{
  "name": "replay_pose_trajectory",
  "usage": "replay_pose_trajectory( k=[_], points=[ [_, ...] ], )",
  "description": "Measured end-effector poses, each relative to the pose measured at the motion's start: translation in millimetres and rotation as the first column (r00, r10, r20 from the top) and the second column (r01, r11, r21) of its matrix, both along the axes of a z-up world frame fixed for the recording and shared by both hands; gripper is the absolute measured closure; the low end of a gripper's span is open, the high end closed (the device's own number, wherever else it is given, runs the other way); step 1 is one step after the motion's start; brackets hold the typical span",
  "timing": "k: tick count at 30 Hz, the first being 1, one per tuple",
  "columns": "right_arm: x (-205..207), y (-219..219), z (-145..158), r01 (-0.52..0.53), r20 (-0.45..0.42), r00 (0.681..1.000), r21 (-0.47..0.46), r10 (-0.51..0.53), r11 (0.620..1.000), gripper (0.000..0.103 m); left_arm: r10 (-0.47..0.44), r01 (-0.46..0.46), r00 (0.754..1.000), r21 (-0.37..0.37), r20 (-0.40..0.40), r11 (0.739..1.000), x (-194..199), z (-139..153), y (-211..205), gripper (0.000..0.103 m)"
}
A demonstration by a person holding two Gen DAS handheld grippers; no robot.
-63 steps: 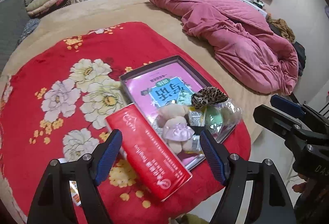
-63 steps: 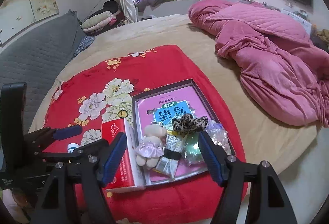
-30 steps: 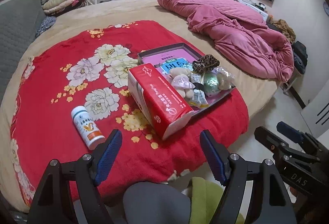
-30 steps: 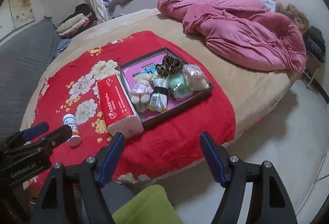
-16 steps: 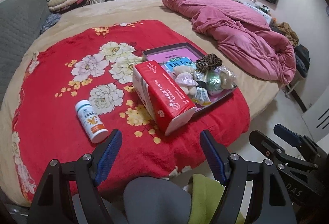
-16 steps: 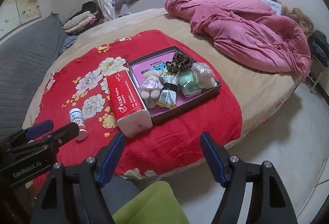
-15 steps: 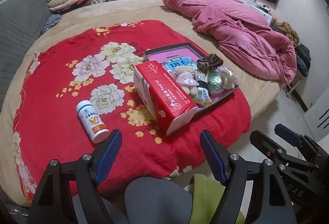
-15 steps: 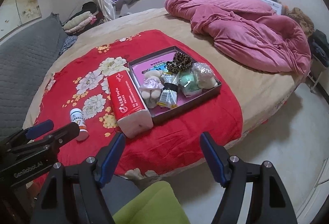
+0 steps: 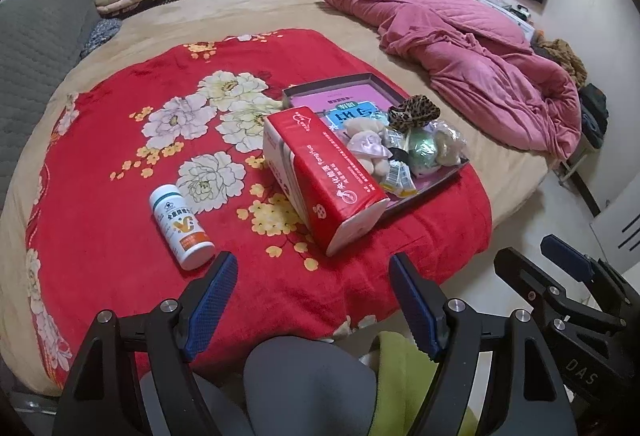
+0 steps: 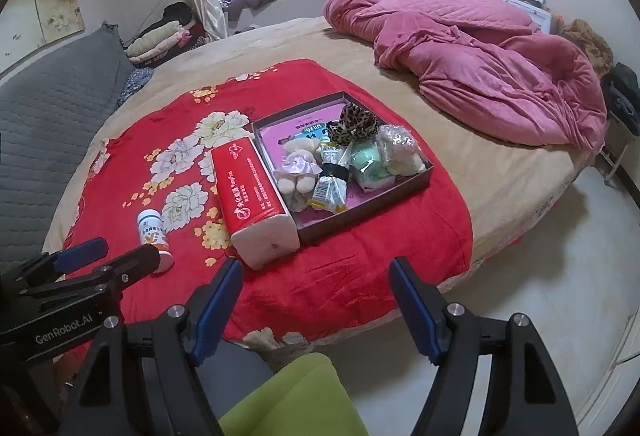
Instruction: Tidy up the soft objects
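left gripper (image 9: 312, 272) wide, nothing between its blue pads; hangs off the near edge of the bed, over the person's lap. right gripper (image 10: 314, 278) likewise wide and empty, off the same near edge, beside the left one.

red floral blanket (image 10: 360, 276) spread over the near part of the round bed (image 10: 500, 171). dark shallow tray (image 10: 372, 207) sits toward the blanket's right edge, near end close to the blanket's near edge. soft things piled in the tray's near half: leopard-print scrunchie (image 10: 356, 123) farthest back, small plush bear (image 10: 300, 163) at the left side, green round item in clear wrap (image 10: 368, 159) to its right, pale wrapped plush (image 10: 404, 151) at the right side, small snack packets (image 10: 330, 187) at the near middle. pink book (image 9: 344, 101) shows bare in the tray's far half.

red tissue pack (image 10: 252, 195) lies along the tray's left wall, touching it. white pill bottle (image 9: 180, 228) on its side, well left of the pack, near the blanket's near edge.

pink quilt (image 10: 480, 67) bunched at the bed's far right edge.
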State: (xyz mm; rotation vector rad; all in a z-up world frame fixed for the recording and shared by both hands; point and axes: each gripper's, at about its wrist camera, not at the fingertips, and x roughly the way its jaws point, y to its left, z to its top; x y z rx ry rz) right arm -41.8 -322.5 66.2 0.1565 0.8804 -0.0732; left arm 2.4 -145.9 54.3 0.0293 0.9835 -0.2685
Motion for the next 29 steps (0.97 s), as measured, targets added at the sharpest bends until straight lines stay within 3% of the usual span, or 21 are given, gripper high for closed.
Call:
replay_pose_trajectory(
  k=[14,20,29],
  points=[
    [-1.6,-1.4,6.6,0.007,0.016,1.0,-0.001,-0.007,1.0,0.028,-0.07,0.069,0.997,0.018,0.018,0.997,-7.5,4.8,-15.5,0.024],
    [-2.2,-3.4,7.1,0.01,0.015,1.0,-0.001,-0.01,1.0,0.028,-0.084,0.084,0.996,-0.036,0.007,0.996,-7.1,6.8,-11.1,0.024],
    [0.4,-4.3,6.9,0.005,0.012,1.0,0.008,-0.005,1.0,0.028,-0.045,0.043,0.998,0.034,0.048,0.998,-8.3,10.0,-13.0,0.024]
  ],
)
